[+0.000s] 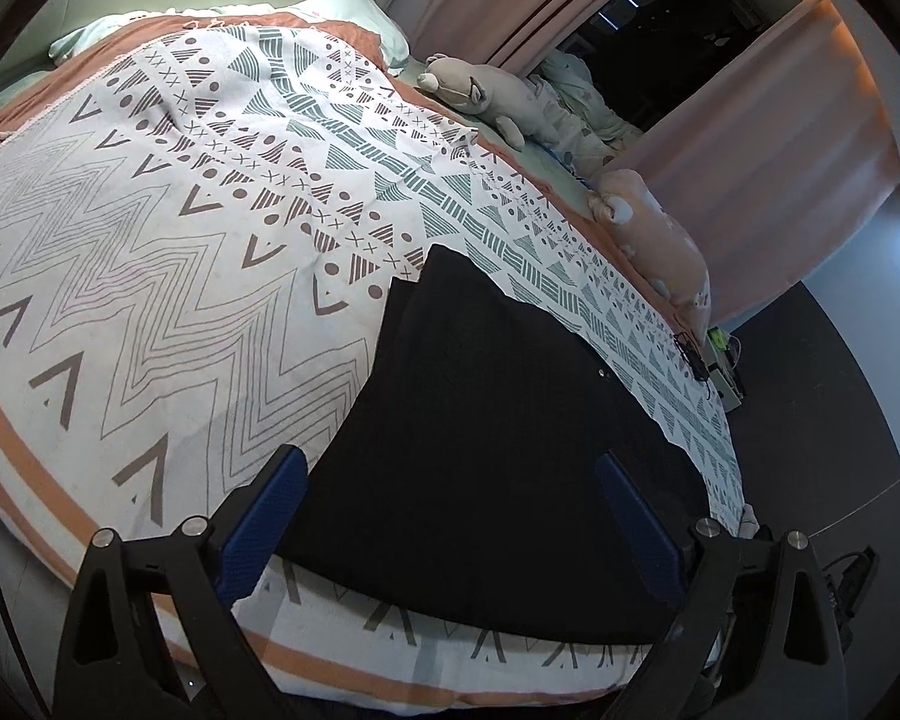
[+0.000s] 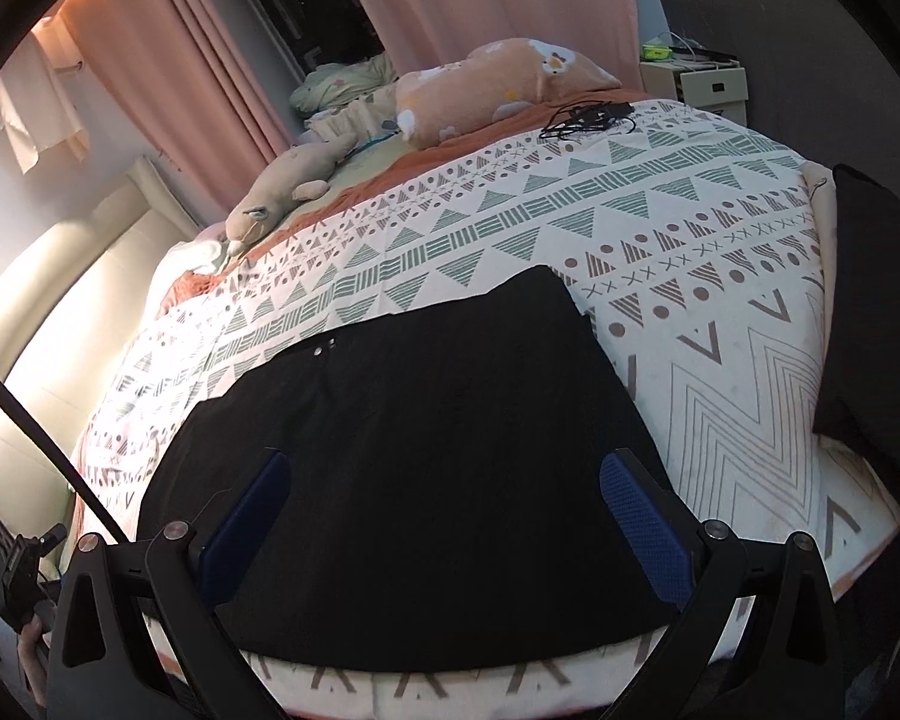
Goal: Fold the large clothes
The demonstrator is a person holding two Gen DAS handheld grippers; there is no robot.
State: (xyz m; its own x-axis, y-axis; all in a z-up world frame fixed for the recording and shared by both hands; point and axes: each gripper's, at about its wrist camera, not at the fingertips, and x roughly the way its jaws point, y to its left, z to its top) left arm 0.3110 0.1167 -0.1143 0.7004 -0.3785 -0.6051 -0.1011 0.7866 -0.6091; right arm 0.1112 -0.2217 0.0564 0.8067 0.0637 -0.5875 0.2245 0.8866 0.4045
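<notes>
I keep the left gripper [image 1: 450, 480] and the right gripper [image 2: 444, 486] both released above the black garment [image 2: 414, 450], which lies folded near the bed's [image 1: 150, 300] front edge. A careless pinch could drag its layers apart.

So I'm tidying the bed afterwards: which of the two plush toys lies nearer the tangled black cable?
The peach flower-print plush toy, which lies right beside the tangled black cable. The grey animal plush toy lies farther along the bed, towards the headboard.
</notes>
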